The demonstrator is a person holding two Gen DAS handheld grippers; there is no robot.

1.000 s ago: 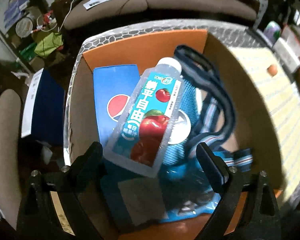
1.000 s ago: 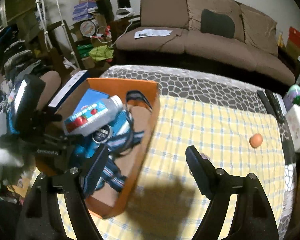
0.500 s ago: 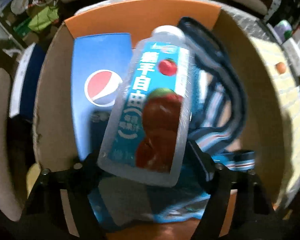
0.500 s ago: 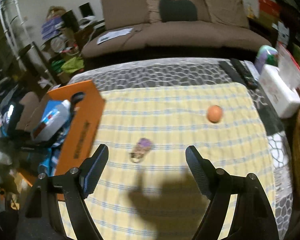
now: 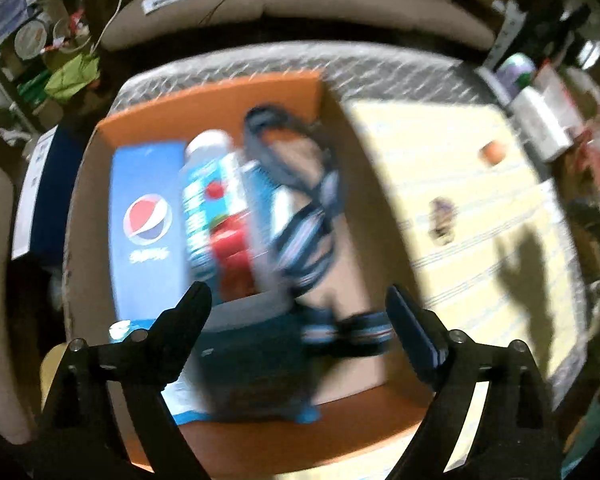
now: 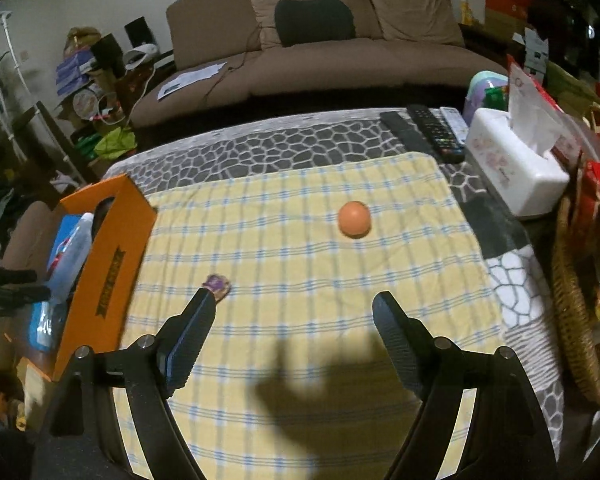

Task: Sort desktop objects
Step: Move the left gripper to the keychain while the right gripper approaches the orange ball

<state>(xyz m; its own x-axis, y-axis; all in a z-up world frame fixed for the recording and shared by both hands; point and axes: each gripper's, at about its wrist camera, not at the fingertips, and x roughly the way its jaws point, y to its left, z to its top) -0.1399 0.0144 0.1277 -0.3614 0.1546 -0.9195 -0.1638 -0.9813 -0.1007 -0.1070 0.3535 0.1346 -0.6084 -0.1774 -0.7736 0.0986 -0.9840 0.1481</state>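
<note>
The orange cardboard box holds a blue Pepsi carton, a clear juice bottle with a blue and red label, and a blue striped strap. The bottle lies in the box, free of my left gripper, which is open and empty above the box's near end. My right gripper is open and empty over the yellow checked cloth. An orange ball lies ahead of it. A small purple trinket lies by its left fingertip. The box also shows in the right wrist view.
A white tissue box and black remote controls sit at the table's far right. A wicker basket stands at the right edge. A brown sofa is behind the table. Clutter fills the left floor.
My left gripper has let go of the juice bottle, which now lies in the box, and has pulled back. My right gripper has swung right, over the cloth toward the ball.
</note>
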